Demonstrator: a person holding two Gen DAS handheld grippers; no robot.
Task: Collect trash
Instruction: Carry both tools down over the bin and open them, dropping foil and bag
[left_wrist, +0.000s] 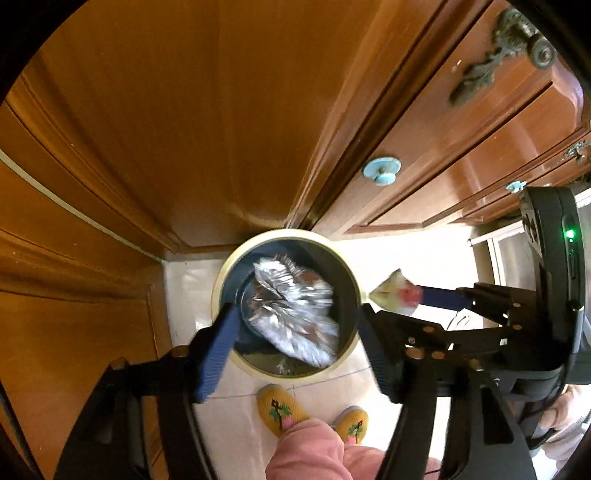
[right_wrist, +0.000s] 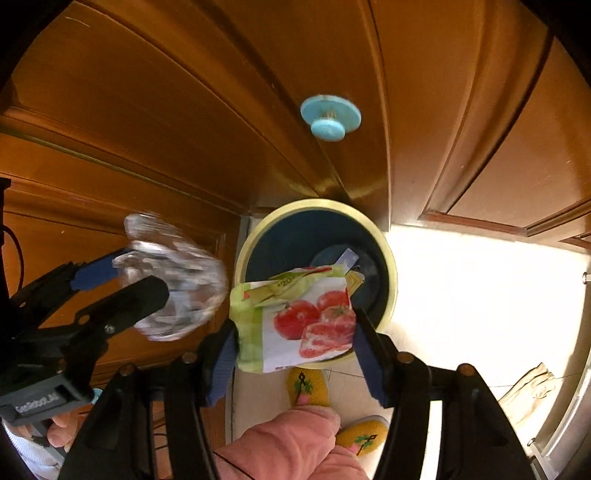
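Observation:
A round bin (left_wrist: 288, 234) with a pale yellow rim and dark inside stands on the floor against the wooden cabinets. My left gripper (left_wrist: 299, 308) hangs right over its mouth, jaws wide. A crumpled ball of foil (left_wrist: 291, 314) lies blurred between them, with a gap to the right pad. From the right wrist view the foil (right_wrist: 173, 280) is at the tips of the left gripper (right_wrist: 138, 277), left of the bin (right_wrist: 317, 203). My right gripper (right_wrist: 294, 319) holds a crumpled tomato package (right_wrist: 306, 325) over the bin's near rim, both pads touching it. The package (left_wrist: 391, 291) also shows right of the bin.
Brown cabinet doors with light-blue knobs (right_wrist: 328, 118) rise behind the bin, and an ornate metal handle (left_wrist: 506, 48) sits higher up. A person's yellow slippers (left_wrist: 280, 408) and pink trouser leg (right_wrist: 291, 443) stand just in front. Bright tiled floor (right_wrist: 480, 295) stretches right, with a paper bag (right_wrist: 528, 391).

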